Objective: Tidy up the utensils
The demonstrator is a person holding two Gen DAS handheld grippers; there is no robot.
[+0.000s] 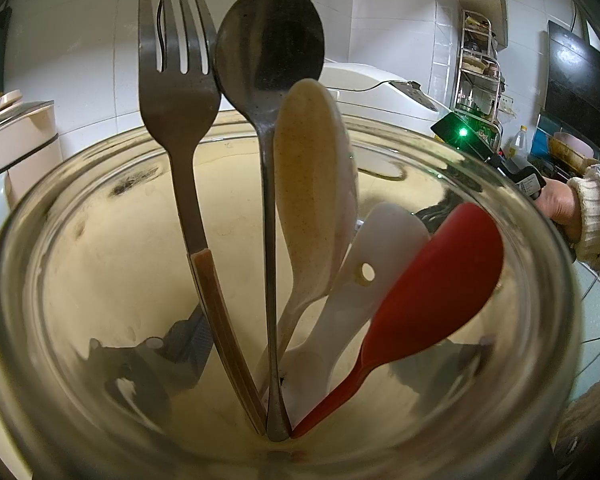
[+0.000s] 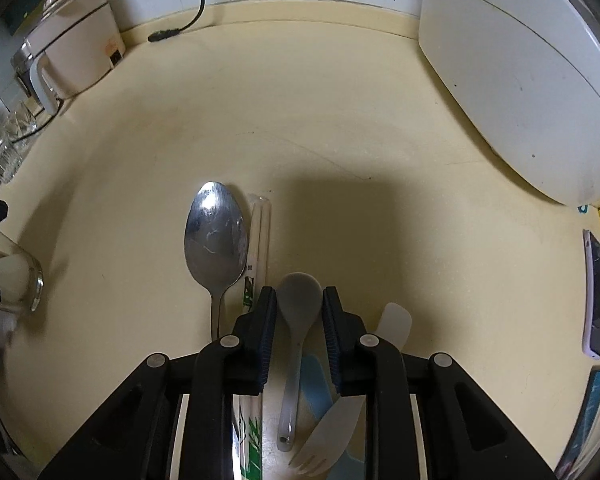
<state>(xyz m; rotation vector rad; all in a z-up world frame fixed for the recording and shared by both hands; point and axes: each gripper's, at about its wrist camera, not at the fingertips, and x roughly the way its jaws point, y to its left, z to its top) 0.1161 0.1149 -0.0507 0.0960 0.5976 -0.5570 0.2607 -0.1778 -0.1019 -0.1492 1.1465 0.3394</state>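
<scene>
- A glass jar (image 1: pixel 80 216) fills the left wrist view, held tipped toward the camera so its mouth is open for the next utensil. The left gripper's own fingers are not seen directly, only dark shapes through the glass, so whether its jaws are clamped on the jar cannot be told.
- Already standing in the jar, handles meeting at the bottom and heads fanned upward: a metal fork (image 1: pixel 176 80), a dark metal spoon (image 1: pixel 270 36), a beige spoon (image 1: pixel 308 184), a white paddle (image 1: pixel 376 256) with a hole in it, and a red spoon (image 1: pixel 440 280).
- The right gripper (image 2: pixel 299 300) points steeply down at the counter, its jaws apart and straddling the bowl of a translucent grey spoon (image 2: pixel 298 308); the pads flank it closely but do not visibly press on it, a stance that suggests this is the next piece to be lifted.
- Still lying loose on the counter near that spoon: a large metal spoon (image 2: pixel 216 236) to its left, wrapped chopsticks (image 2: pixel 259 232) beside that, a pale plastic fork (image 2: pixel 328 436) nearer, and a white spatula tip (image 2: pixel 396 322) to the right.
- The cream countertop (image 2: pixel 340 100) meets a white tiled wall (image 1: pixel 80 40); a white appliance (image 2: pixel 520 80) sits far right, a beige cooker (image 2: pixel 76 56) far left, a phone (image 2: pixel 596 292) at the right edge.
- A person's hand (image 1: pixel 560 208) in a knit cuff shows at right in the left wrist view.
</scene>
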